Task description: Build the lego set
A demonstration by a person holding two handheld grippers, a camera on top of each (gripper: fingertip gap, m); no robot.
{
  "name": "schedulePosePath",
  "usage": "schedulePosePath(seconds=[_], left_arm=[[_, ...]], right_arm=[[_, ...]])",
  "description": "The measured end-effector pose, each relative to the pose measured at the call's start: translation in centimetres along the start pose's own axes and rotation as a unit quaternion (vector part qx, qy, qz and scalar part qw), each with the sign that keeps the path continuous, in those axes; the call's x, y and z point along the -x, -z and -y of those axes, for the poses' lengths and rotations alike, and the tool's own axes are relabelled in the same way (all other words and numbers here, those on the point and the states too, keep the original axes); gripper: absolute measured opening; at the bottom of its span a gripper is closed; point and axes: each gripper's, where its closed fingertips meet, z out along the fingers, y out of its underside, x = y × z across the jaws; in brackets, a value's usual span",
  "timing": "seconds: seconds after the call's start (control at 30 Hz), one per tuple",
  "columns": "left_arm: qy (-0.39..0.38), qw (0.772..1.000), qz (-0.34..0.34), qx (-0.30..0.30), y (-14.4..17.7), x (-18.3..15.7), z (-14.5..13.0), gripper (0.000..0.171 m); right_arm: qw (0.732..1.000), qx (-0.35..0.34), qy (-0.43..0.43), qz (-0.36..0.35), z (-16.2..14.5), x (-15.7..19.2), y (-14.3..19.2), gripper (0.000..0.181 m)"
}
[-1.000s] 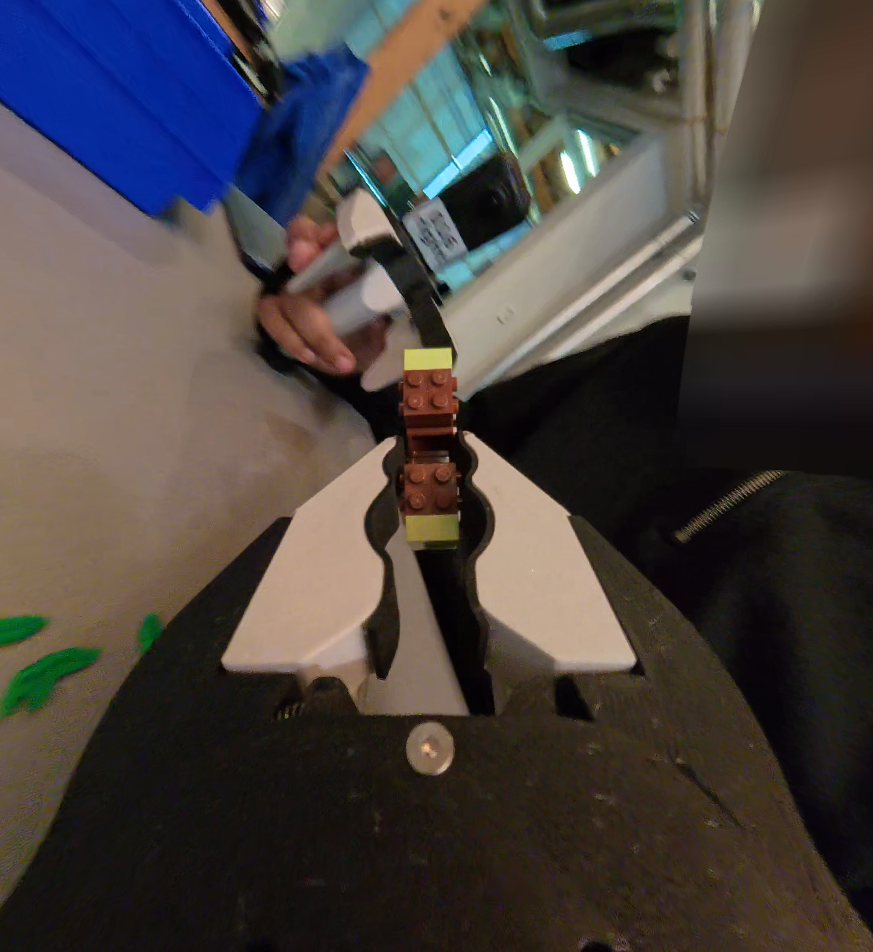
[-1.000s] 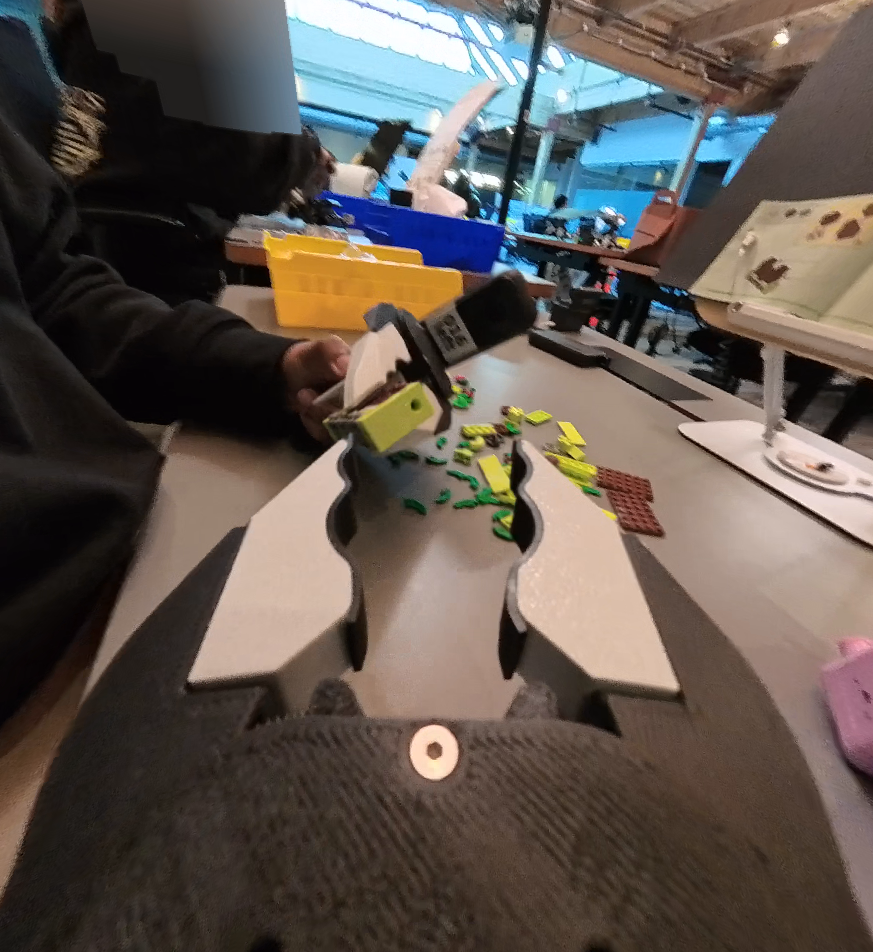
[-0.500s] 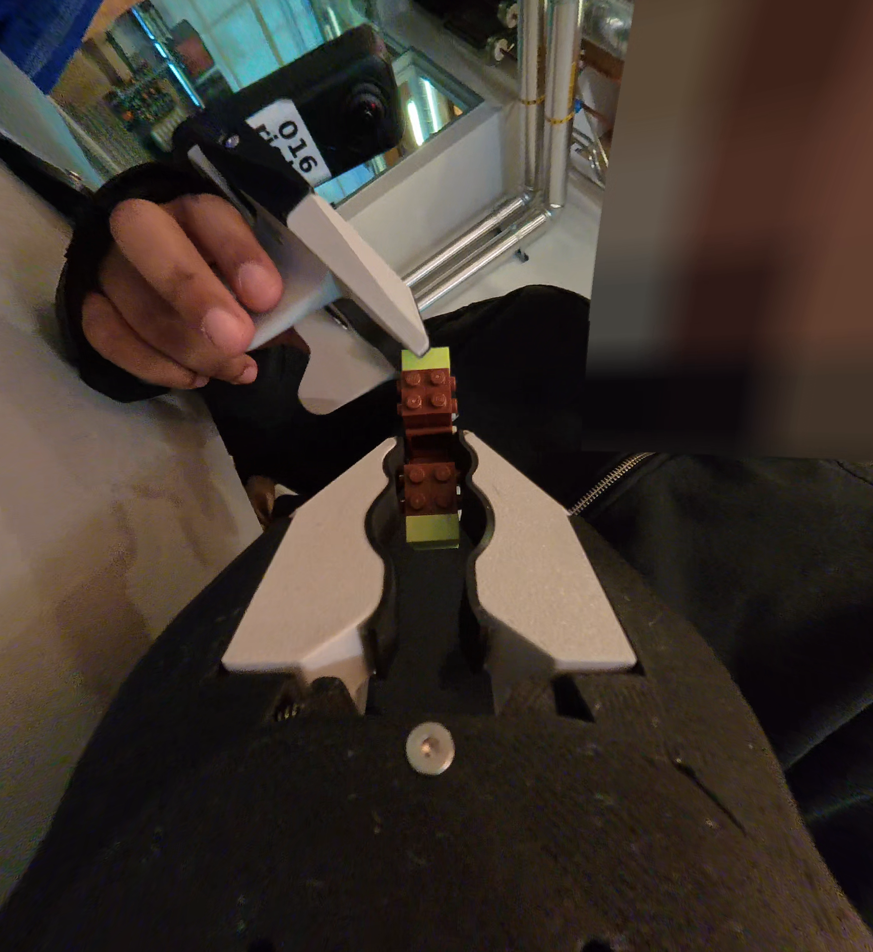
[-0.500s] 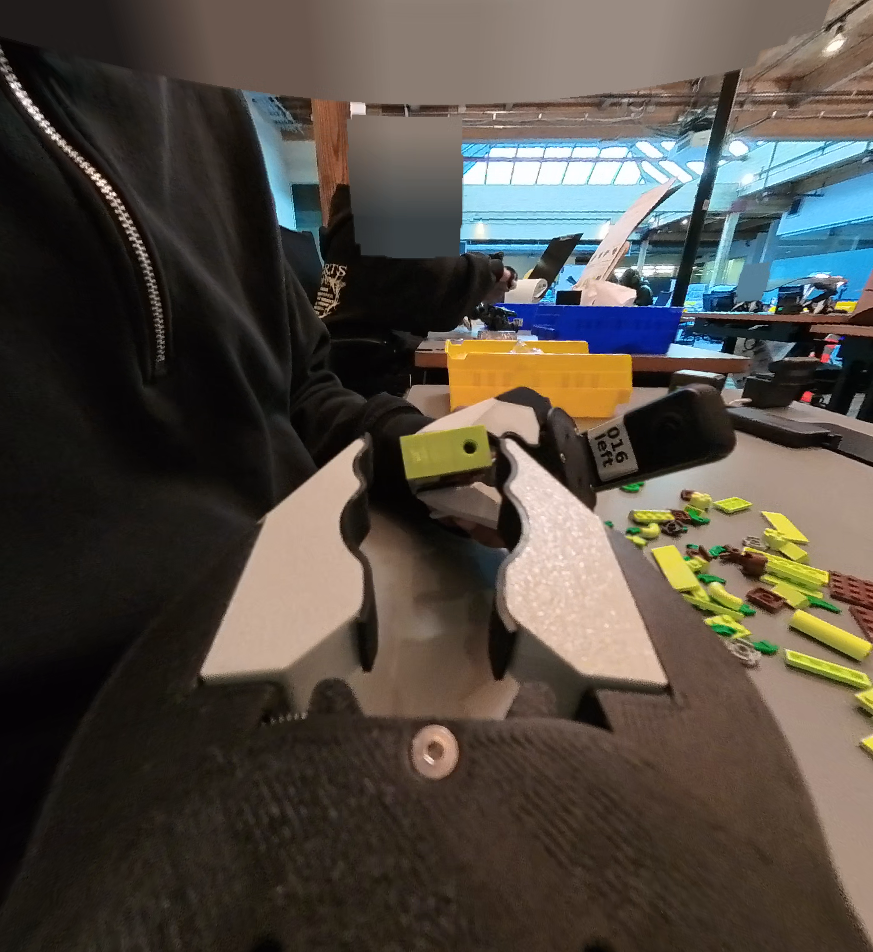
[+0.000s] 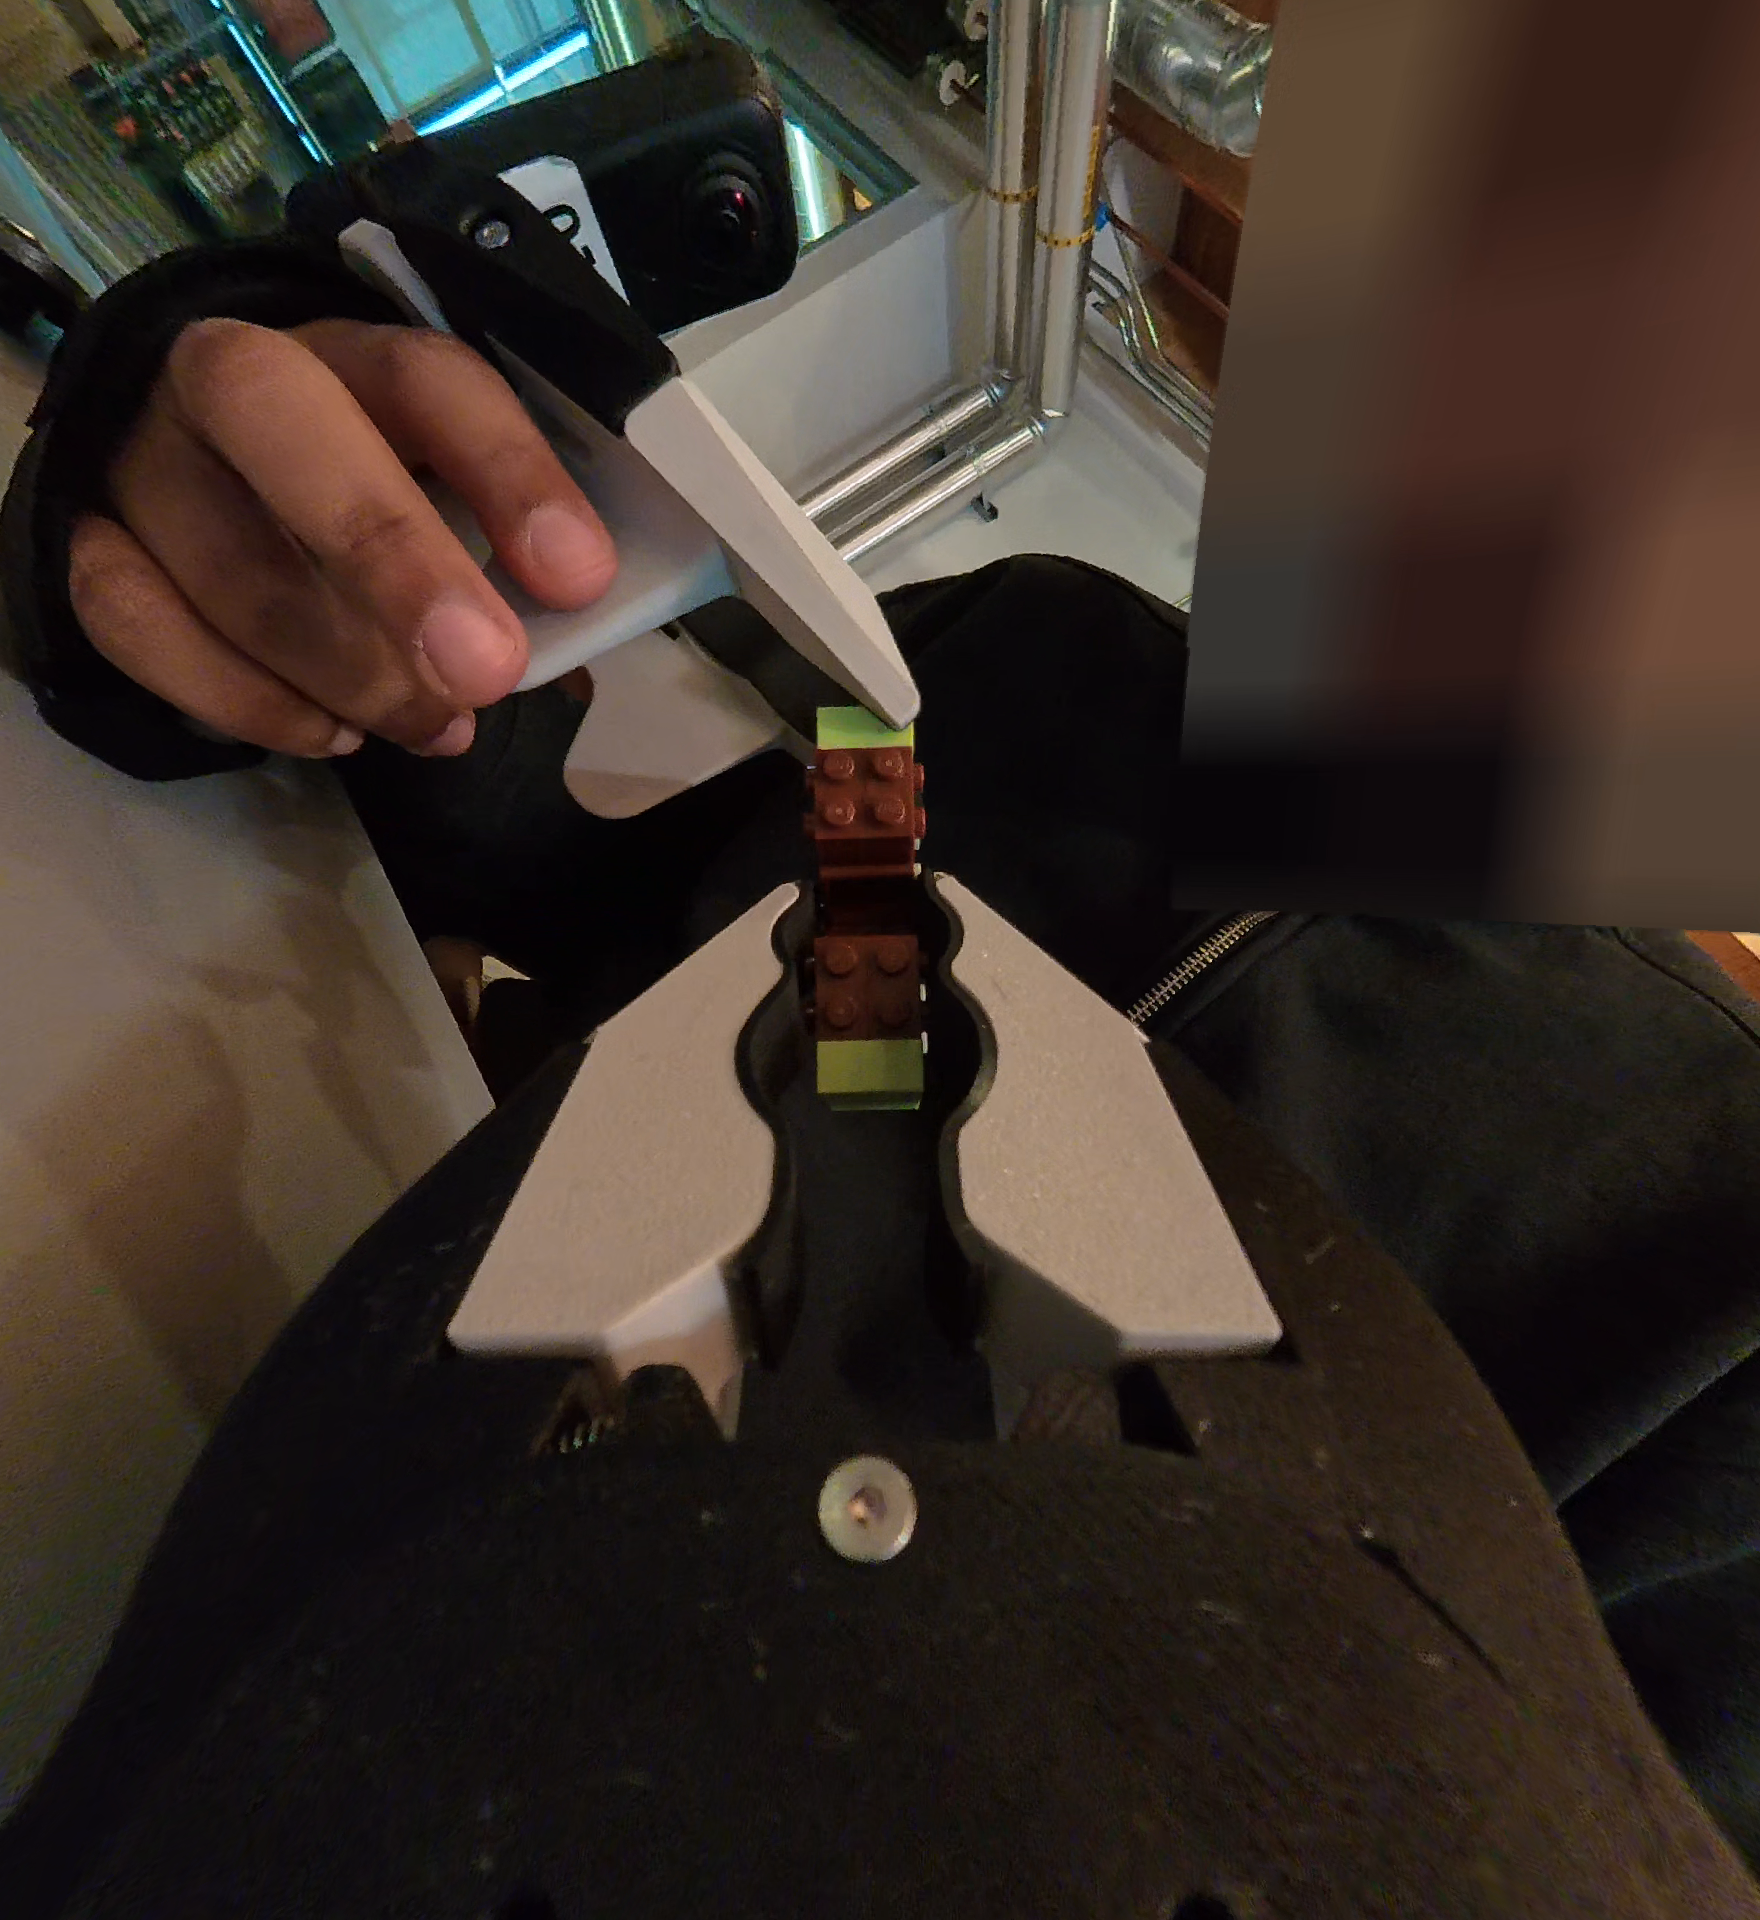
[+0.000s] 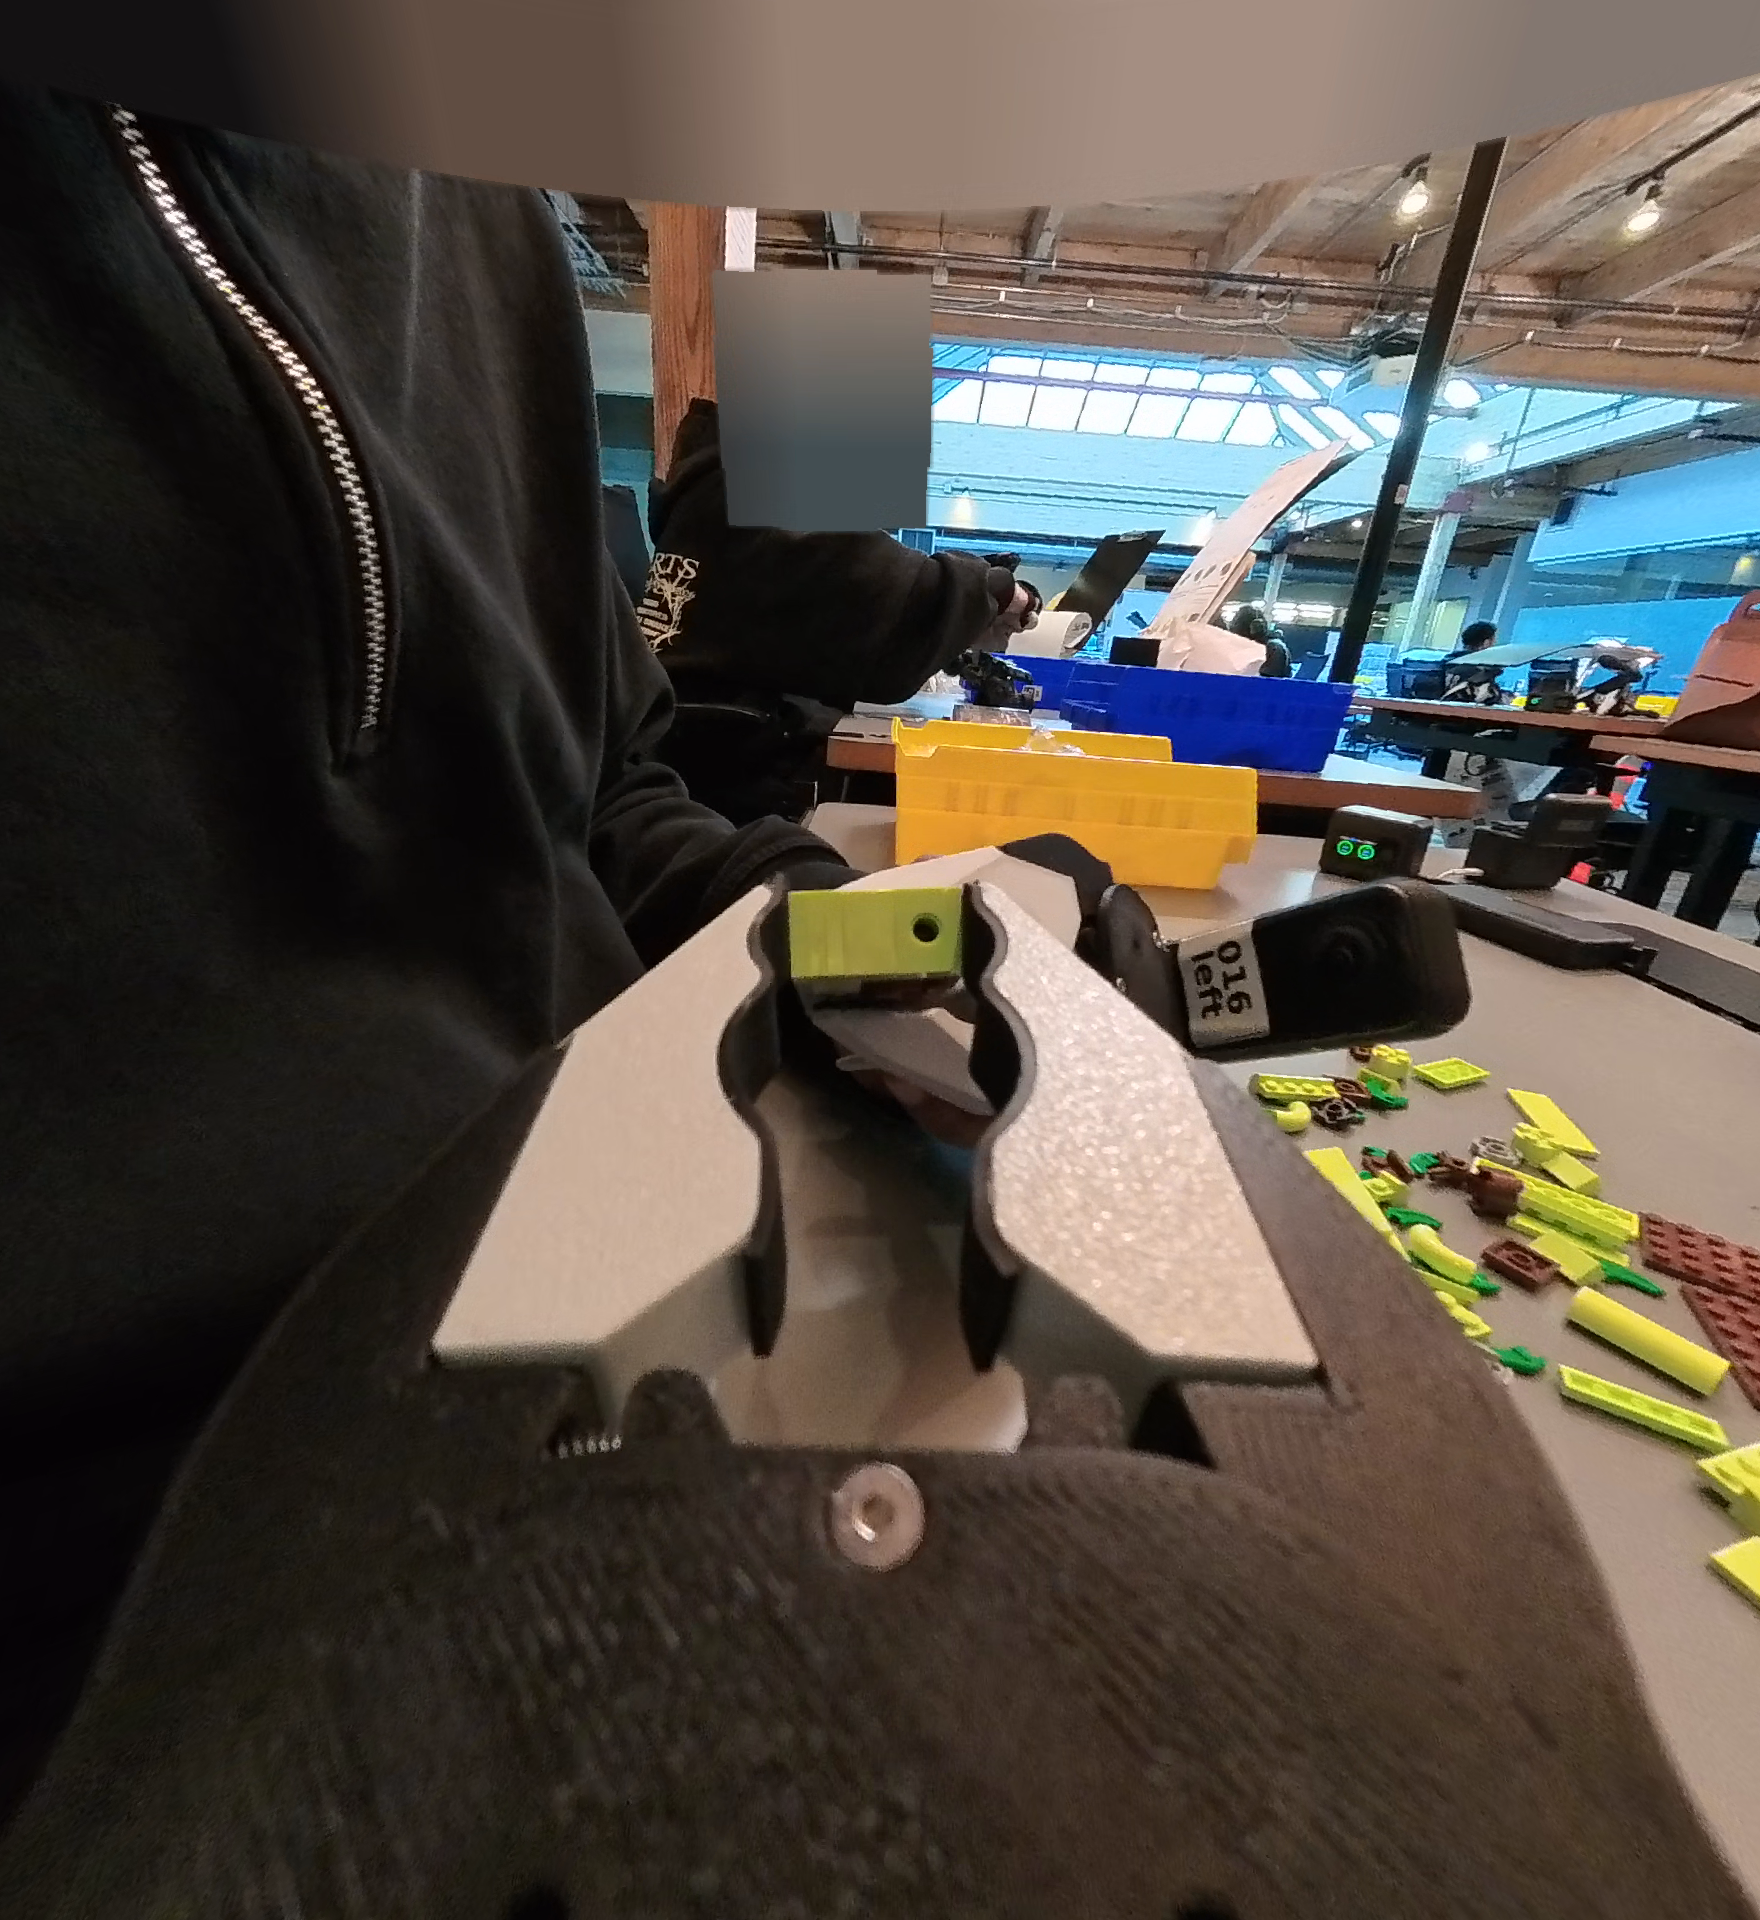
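My left gripper (image 5: 868,894) is shut on a small lego assembly (image 5: 865,805) of brown studded bricks with a lime brick at each end. It holds the assembly in the air in front of the person's black jacket. My right gripper (image 6: 876,914) has its two fingers closed against the sides of the far lime brick (image 6: 871,935). In the left wrist view the right gripper (image 5: 845,732) comes in from the upper left, held by a hand (image 5: 315,540), with its upper fingertip on the lime end. The left gripper's grey fingers (image 6: 907,1049) show just behind the lime brick.
Several loose lime, green and brown lego pieces (image 6: 1478,1195) lie on the grey table (image 6: 1582,1039) to the right, next to brown plates (image 6: 1749,1309). A yellow bin (image 6: 1063,821) and a blue bin (image 6: 1229,717) stand farther back. The person's jacket (image 6: 232,727) fills the left side. The grippers are tip to tip, or close to it.
My right gripper rose from the table to the assembly and narrowed its fingers onto the far lime brick. My left gripper kept its hold and swung towards the person's body.
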Motion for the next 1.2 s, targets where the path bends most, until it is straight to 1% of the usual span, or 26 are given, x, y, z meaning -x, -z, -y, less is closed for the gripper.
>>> schedulePosePath(seconds=[0.53, 0.63, 0.7, 0.77, 0.83, 0.97, 1.07, 1.13, 1.17, 1.2], left_arm=[[-0.001, 1.0, -0.001, -0.006, 0.1, 0.1, 0.0, 0.013], [0.001, 1.0, -0.003, -0.024, 0.5, 0.0, 0.6, 0.013], [-0.003, 1.0, 0.007, -0.03, 0.8, 0.1, 0.8, 0.013], [-0.011, 0.999, 0.03, -0.031, 1.0, 0.6, 0.9, 0.013], [-0.017, 0.998, 0.044, -0.033, 1.2, 0.7, 1.0, 0.013], [-0.039, 0.993, 0.109, -0.036, 2.0, 2.0, 1.3, 0.012], [-0.071, 0.975, 0.208, -0.024, 2.8, 4.0, 1.4, 0.013], [-0.103, 0.951, 0.29, -0.009, 3.5, 5.6, 1.5, 0.013], [-0.115, 0.946, 0.304, -0.002, 3.5, 5.7, 1.4, 0.013], [-0.113, 0.951, 0.287, -0.005, 3.2, 5.2, 1.5, 0.013]], right_arm=[[1.0, 0.018, -0.019, 0.008, -0.4, -0.1, 0.0, 0.031], [1.0, 0.016, -0.023, -0.01, -0.4, -0.7, 0.0, 0.031], [0.999, 0.021, -0.014, -0.026, -0.5, -1.0, -0.1, 0.031], [0.999, 0.023, 0.0, -0.04, -0.6, -1.2, -0.1, 0.039], [0.998, 0.014, -0.001, -0.054, -0.3, -1.7, 0.1, 0.043], [0.996, -0.041, -0.03, -0.074, 1.1, -2.8, 1.4, 0.043], [0.993, -0.048, -0.019, -0.106, 1.3, -3.8, 2.2, 0.041], [0.991, -0.042, -0.002, -0.124, 1.2, -4.1, 2.3, 0.04], [0.991, -0.037, 0.006, -0.127, 1.1, -4.1, 2.3, 0.042], [0.991, -0.03, 0.014, -0.131, 1.0, -4.2, 2.3, 0.045]])
